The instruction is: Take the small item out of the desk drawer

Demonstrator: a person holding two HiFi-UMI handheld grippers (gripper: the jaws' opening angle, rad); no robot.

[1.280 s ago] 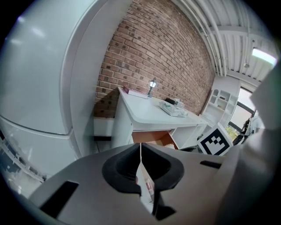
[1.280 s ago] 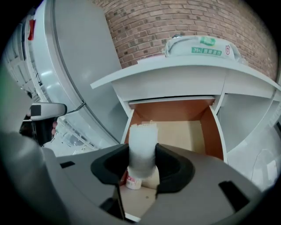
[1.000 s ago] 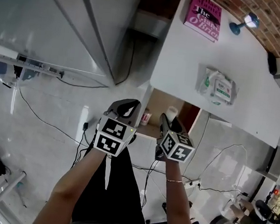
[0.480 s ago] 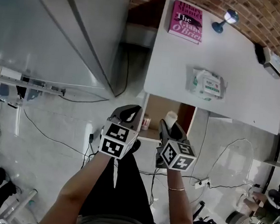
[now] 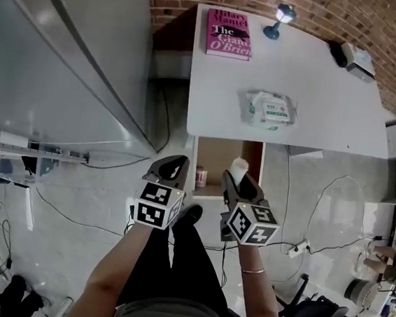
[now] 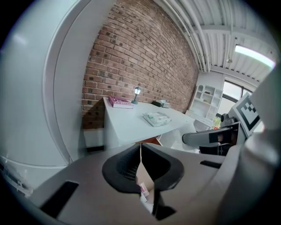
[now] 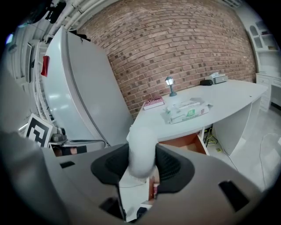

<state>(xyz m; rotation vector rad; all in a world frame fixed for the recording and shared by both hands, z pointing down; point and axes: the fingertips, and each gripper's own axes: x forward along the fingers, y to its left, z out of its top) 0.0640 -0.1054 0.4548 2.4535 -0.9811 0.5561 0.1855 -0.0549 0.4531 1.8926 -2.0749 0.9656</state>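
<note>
**Left half of the head view:** tall grey cabinet, no part in the task.

**Upper centre to right:** white desk, top mostly bare.

**Frame centre, under the desk's near edge:** drawer, pulled open, brown floor exposed.

**Lower centre, left of the drawer:** left gripper, jaws pressed together with nothing between them, idle.

**Lower centre, over the drawer's right part:** right gripper, jaws spread fairly wide and clamped on either side of the white item.

**Far edge of the desk:** pink book, lying flat.

**Middle of the desk:** pack of wipes, well apart from both grippers.

**White item, in detail:**
- Small pale cylinder, upright between the pads.
- Shown in the right gripper view with the desk top spread out beyond it.
- Judged from that to be lifted free of the drawer, not resting inside it.

**Drawer's left wall:** pink-capped container, apart from both grippers.

**Just right of the book:** small lamp.

**Progress, as judged:** drawer open, item grasped and raised out, so the main step looks complete.

**Probably left to do:** setting the item down, most likely on the desk, and perhaps pushing the drawer shut. Neither begun.
</note>
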